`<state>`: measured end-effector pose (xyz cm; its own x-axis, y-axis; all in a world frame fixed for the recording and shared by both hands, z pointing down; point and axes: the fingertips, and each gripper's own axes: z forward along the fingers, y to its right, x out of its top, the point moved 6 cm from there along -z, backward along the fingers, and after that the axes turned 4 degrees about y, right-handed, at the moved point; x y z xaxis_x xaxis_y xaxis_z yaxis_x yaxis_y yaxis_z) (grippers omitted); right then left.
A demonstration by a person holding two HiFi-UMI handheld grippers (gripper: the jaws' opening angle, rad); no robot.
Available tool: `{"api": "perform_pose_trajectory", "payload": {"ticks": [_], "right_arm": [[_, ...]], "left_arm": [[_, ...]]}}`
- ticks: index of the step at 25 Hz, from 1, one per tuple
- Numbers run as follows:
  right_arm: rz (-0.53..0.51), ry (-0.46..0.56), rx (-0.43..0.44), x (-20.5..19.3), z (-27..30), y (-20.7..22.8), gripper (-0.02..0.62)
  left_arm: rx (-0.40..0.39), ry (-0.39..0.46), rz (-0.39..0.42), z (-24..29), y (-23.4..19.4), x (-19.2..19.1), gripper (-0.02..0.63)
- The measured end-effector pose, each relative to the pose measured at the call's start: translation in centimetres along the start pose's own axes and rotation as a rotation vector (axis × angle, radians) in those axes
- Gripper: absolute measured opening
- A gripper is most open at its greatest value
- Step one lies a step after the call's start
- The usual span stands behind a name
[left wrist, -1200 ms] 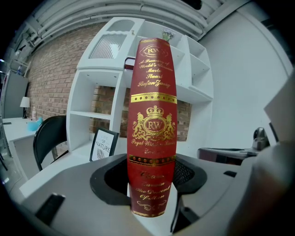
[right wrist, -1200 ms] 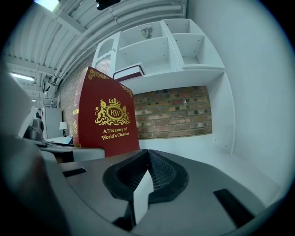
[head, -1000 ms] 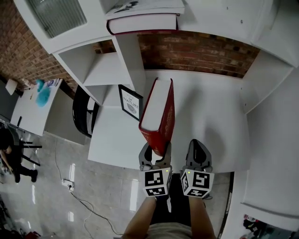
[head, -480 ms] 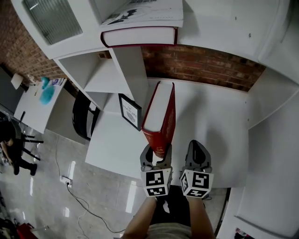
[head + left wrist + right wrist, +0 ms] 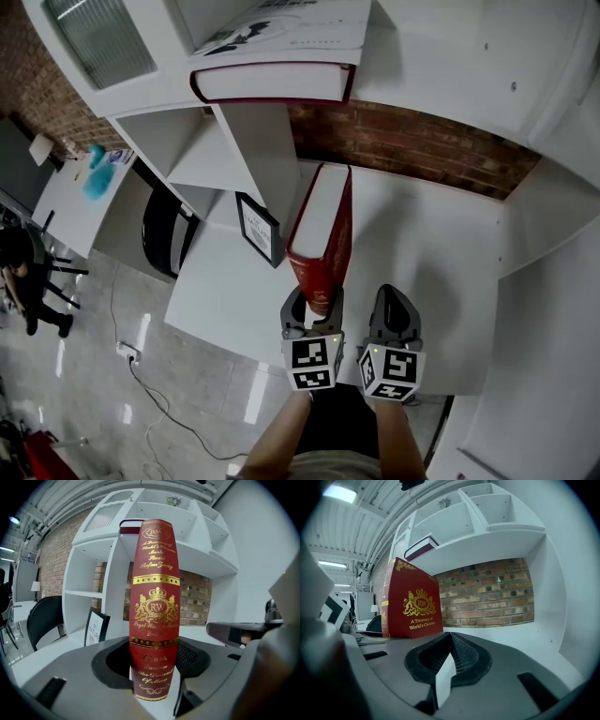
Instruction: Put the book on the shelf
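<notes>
Currently the thick red hardcover book with gold lettering [image 5: 319, 230] stands upright over the white worktop [image 5: 427, 253], its lower spine clamped by the left gripper [image 5: 312, 302], near a black-framed sign [image 5: 255, 228]. Alongside, the right gripper [image 5: 394, 302] is closed and holds nothing.

white shelf unit [image 5: 258, 150]: open compartments, white desk-level surface. behind it, red brick wall [image 5: 412, 141]. left of it, black chair [image 5: 167, 234], white table [image 5: 66, 202], glossy grey tiled floor [image 5: 84, 375]. above it, ceiling strip lights [image 5: 335, 491].
</notes>
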<state>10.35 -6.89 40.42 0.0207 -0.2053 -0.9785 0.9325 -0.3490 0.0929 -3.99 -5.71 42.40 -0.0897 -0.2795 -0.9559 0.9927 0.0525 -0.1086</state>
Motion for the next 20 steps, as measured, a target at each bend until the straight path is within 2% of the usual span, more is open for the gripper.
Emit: {"api": "perform_pose_trajectory", "payload": {"ticks": [7,20], "right_arm": [[0.005,-0.008,0.013,-0.4,0.7,1.0,0.015],[0.023,-0.023,-0.019,-1.0,2.6,2.3,0.015]], "left_arm": [[0.02,-0.006,0.002,1.2,0.1,-0.2,0.245],[0.024,-0.003,0.026,4.8,0.7,-1.6,0.245]]}}
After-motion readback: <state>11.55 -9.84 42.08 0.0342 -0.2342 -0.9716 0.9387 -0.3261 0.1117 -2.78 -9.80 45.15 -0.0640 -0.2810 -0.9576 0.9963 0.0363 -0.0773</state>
